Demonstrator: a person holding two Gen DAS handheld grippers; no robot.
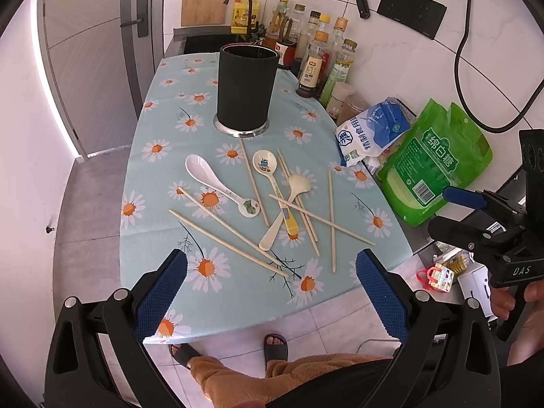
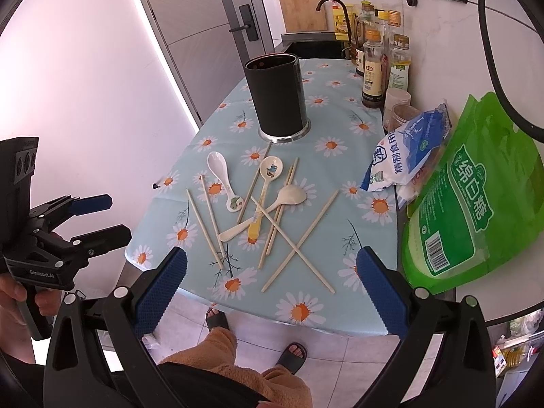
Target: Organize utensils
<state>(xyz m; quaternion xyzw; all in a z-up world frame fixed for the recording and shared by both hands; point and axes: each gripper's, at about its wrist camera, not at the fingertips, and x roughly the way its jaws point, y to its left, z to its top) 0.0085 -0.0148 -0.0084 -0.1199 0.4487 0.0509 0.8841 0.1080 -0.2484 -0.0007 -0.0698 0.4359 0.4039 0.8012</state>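
Observation:
A black utensil holder [image 1: 245, 89] [image 2: 276, 95] stands upright on the daisy tablecloth [image 1: 153, 156]. In front of it lie several wooden chopsticks [image 1: 227, 243] [image 2: 299, 243] crossing each other, a white spoon [image 1: 217, 185] [image 2: 222, 180], a cartoon-printed spoon with a yellow handle [image 1: 272, 183] [image 2: 267, 187] and a cream spoon [image 1: 287, 204] [image 2: 272, 209]. My left gripper [image 1: 272, 292] is open and empty, held above the table's near edge. My right gripper [image 2: 272, 292] is open and empty too, also above the near edge; it shows at the right in the left wrist view [image 1: 455, 210].
A green sugar bag [image 1: 435, 159] [image 2: 476, 197] and a white-blue salt bag [image 1: 370, 129] [image 2: 404, 149] lie at the table's right. Sauce bottles [image 1: 316, 64] stand at the back right. A sink with a faucet [image 1: 241, 10] lies behind the holder. My feet are below the table edge.

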